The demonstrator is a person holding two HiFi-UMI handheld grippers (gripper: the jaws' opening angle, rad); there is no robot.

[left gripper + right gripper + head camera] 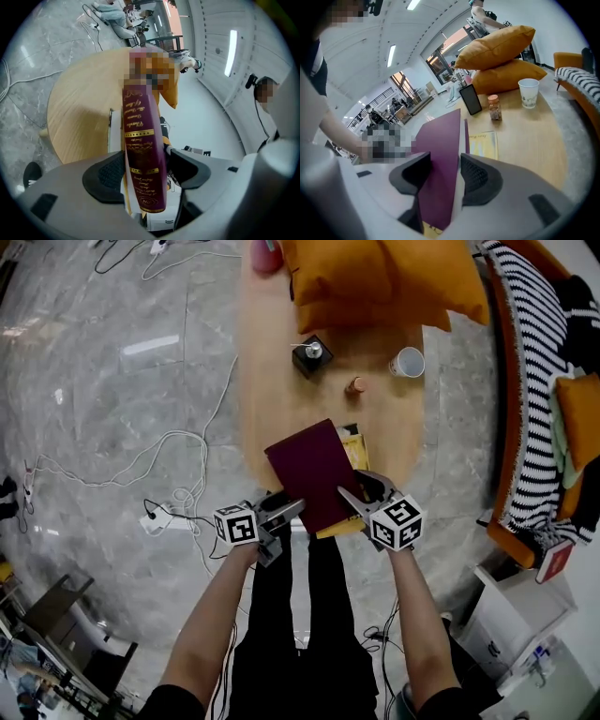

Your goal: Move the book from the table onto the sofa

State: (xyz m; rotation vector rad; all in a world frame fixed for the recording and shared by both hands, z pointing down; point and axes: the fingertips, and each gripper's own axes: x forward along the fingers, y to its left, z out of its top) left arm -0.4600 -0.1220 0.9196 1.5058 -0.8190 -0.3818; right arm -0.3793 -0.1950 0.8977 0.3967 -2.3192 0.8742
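A maroon hardback book (pixel 309 470) lies on a yellow book (pixel 353 442) at the near end of the oval wooden table (pixel 272 381). My left gripper (pixel 284 514) straddles its near left corner. In the left gripper view the gold-lettered spine (pixel 143 159) stands between the wide-set pads, and I see no clear squeeze. My right gripper (pixel 361 491) straddles the near right corner. There the cover and page edge (pixel 440 154) run between the pads of that gripper (pixel 445 171). The sofa (pixel 534 381), orange with a striped throw, runs along the right.
Farther along the table stand a white cup (pixel 408 362), a small jar (pixel 355 385), a black block (pixel 311 355) and two orange cushions (pixel 384 277). White cables (pixel 178 493) trail over the marble floor at left. A white box (pixel 511 615) sits by the sofa's near end.
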